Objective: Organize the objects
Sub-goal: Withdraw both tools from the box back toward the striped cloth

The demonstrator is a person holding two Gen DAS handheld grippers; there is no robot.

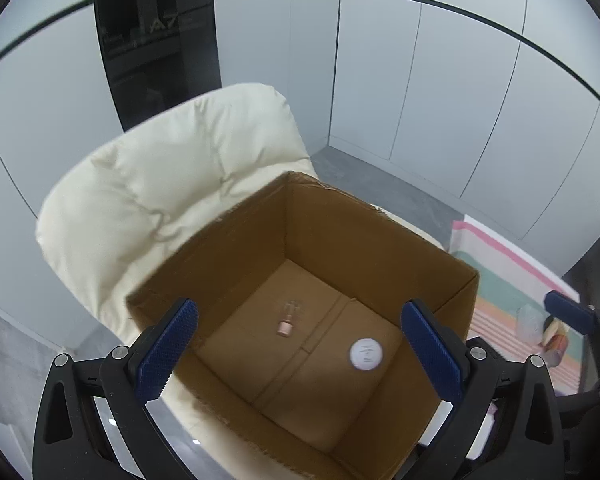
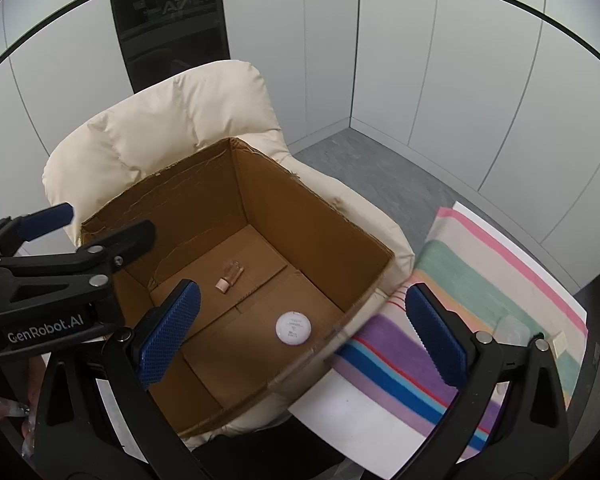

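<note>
Hand-held grippers (image 1: 300,356) (image 2: 300,340) wide open, empty.

One box (image 1: 236,248), one bottle (image 1: 286,324), one jar (image 1: 366,354).

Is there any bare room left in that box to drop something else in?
Plenty. The box holds only a small bottle near the middle and a white round lid by the right wall. The near floor flap below the lid is bare, as is the far corner behind the bottle. Both grippers, left and right, are open and empty above it.
</note>
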